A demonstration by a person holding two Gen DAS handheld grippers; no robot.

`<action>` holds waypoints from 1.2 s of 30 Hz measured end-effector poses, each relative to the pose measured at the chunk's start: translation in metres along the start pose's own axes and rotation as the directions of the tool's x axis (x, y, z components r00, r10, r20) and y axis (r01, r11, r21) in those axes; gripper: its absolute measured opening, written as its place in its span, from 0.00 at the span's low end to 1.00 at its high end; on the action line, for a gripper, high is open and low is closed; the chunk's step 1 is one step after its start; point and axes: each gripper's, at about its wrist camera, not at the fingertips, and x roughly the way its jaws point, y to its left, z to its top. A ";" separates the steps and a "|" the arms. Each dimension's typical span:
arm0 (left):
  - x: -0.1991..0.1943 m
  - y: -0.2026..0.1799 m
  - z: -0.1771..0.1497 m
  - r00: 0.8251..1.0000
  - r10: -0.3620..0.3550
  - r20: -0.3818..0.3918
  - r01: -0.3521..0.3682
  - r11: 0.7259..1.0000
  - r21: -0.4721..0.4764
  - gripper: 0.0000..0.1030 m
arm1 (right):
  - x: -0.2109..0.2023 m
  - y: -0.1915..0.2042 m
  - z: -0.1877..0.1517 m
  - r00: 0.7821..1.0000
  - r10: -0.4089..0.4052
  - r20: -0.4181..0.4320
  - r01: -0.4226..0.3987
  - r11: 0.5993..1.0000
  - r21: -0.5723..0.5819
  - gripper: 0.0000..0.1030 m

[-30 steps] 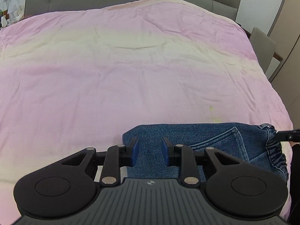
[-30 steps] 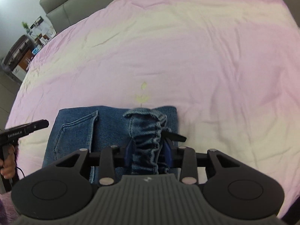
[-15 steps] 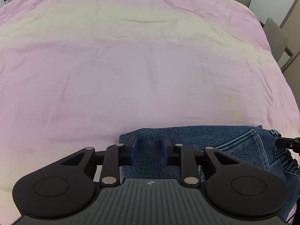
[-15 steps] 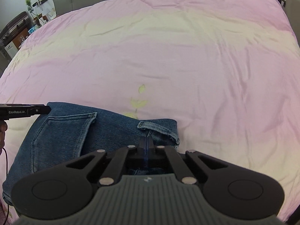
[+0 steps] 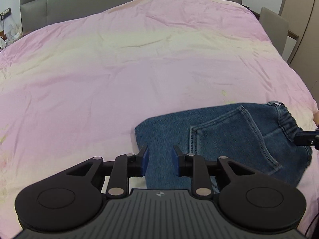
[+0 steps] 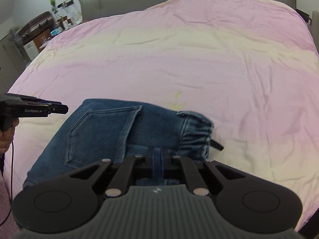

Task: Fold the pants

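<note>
At the near edge of the bed, the right gripper (image 6: 157, 158) has its jaws drawn together on a fold of blue denim, clamping the folded pants (image 6: 119, 131) close to the gathered elastic waistband (image 6: 196, 134). A dark strap end (image 6: 217, 145) pokes out from that waistband onto the bedding. The pants lie as a compact bundle with a back pocket (image 6: 103, 131) facing up, resting on the pink and cream duvet (image 6: 179, 49) near its front edge.

In the left wrist view, the left gripper (image 5: 159, 159) hovers with its blue-padded jaws apart, nothing between them, poised over the plain folded end of the pants (image 5: 219, 139); whether the fingertips touch the cloth cannot be told. The right gripper's tip (image 5: 305, 138) shows at the far right by the waistband.

Seen from the right wrist, the left gripper's body (image 6: 33, 108) sits off to the left of the bundle, held in a hand (image 6: 7, 137).

Beyond the pants the duvet stretches wrinkled to a grey padded headboard (image 5: 99, 2), with a cluttered side cabinet (image 6: 37, 33) further back at the left
</note>
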 end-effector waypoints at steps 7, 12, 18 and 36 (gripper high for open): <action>-0.057 -0.023 -0.073 0.999 -0.043 -0.010 0.044 0.996 0.078 0.61 | -0.016 0.007 -0.053 0.998 -0.035 0.049 0.035 0.999 0.002 0.01; -0.063 -0.052 -0.111 0.999 0.031 -0.017 -0.028 0.984 0.174 0.69 | 0.002 -0.028 -0.076 0.999 0.022 0.048 -0.030 0.983 0.179 0.00; -0.038 -0.066 -0.121 0.988 0.155 -0.012 -0.148 0.960 0.237 0.35 | 0.004 -0.037 -0.084 0.995 0.058 0.079 -0.076 0.967 0.242 0.00; -0.034 -0.011 -0.113 0.989 0.021 -0.146 -0.024 1.000 -0.019 0.26 | 0.015 -0.025 -0.084 0.999 0.032 0.024 -0.035 0.988 0.148 0.00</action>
